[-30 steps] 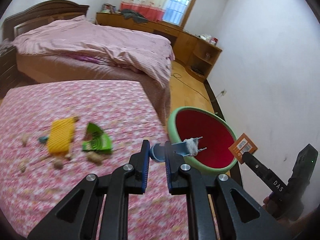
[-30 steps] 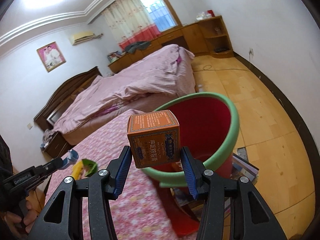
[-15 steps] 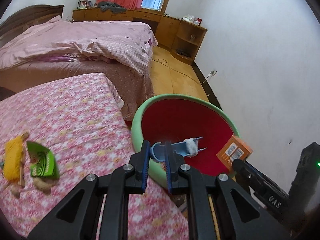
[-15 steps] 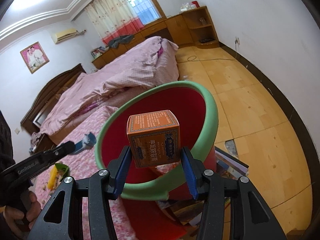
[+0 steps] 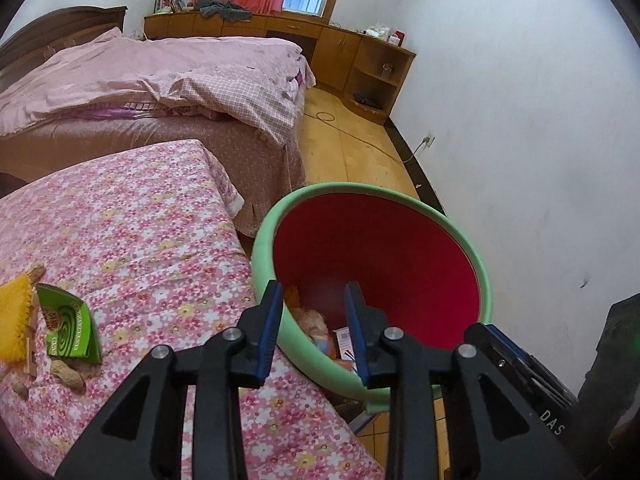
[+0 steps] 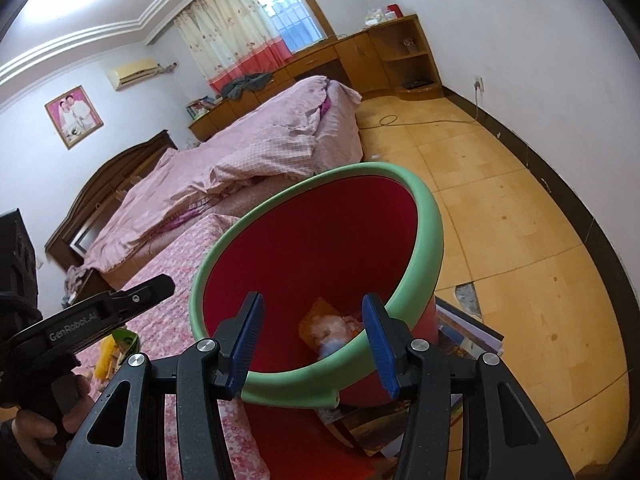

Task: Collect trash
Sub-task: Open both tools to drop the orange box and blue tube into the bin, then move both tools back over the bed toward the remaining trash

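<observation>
A red bin with a green rim (image 5: 265, 256) stands on the floor at the corner of the flowered bed; it also fills the middle of the right wrist view (image 6: 434, 240). Trash lies at its bottom (image 5: 314, 318) (image 6: 332, 326). My left gripper (image 5: 314, 332) hangs over the near rim, its jaws opening with nothing between them. My right gripper (image 6: 312, 344) is over the rim too, open and empty. On the bed lie a green coil box (image 5: 68, 328), a yellow piece (image 5: 16, 320) and peanuts (image 5: 68, 374).
The flowered bedcover (image 5: 140, 232) ends right beside the bin. A second bed with a pink quilt (image 5: 160, 76) stands behind. Books or magazines (image 6: 468, 332) lie on the wooden floor under the bin. The white wall (image 5: 540, 160) is close on the right.
The blue piece with a white tuft has left my left gripper, which has opened. The orange box is gone from my right gripper. Both now hang lower over the bin.
</observation>
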{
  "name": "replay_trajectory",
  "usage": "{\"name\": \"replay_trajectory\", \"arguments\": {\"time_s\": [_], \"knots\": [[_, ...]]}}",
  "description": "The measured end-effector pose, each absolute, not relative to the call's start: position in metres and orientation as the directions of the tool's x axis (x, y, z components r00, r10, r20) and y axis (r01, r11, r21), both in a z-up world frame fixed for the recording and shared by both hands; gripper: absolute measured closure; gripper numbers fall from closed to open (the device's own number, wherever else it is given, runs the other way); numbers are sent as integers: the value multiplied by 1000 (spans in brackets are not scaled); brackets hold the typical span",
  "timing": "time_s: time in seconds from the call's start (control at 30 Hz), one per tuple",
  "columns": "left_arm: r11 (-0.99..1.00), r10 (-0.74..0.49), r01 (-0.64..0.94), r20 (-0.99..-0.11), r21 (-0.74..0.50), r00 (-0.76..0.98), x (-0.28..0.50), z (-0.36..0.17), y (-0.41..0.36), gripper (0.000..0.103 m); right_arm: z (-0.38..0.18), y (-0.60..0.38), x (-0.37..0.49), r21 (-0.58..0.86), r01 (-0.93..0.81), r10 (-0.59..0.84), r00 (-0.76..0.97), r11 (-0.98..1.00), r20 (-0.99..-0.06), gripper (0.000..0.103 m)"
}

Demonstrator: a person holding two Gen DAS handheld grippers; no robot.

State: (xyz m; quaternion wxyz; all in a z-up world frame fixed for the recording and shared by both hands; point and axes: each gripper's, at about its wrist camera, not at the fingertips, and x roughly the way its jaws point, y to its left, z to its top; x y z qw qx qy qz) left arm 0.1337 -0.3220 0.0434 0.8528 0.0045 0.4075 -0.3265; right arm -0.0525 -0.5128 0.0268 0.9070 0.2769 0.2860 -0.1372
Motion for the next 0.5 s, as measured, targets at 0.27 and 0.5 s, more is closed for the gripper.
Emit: {"name": "replay_trajectory", "arguments": {"time_s": [0.27,0.5], "knots": [[818,-530,509,-696,-269,485,130,54,-291,72,36,-505,-55,430,393,-88,812,813,-577,50],[854,-492,449,-692,-264,528,131,60,-255,72,42,-494,-54,429,373,-71,816,823,-574,50]]}}
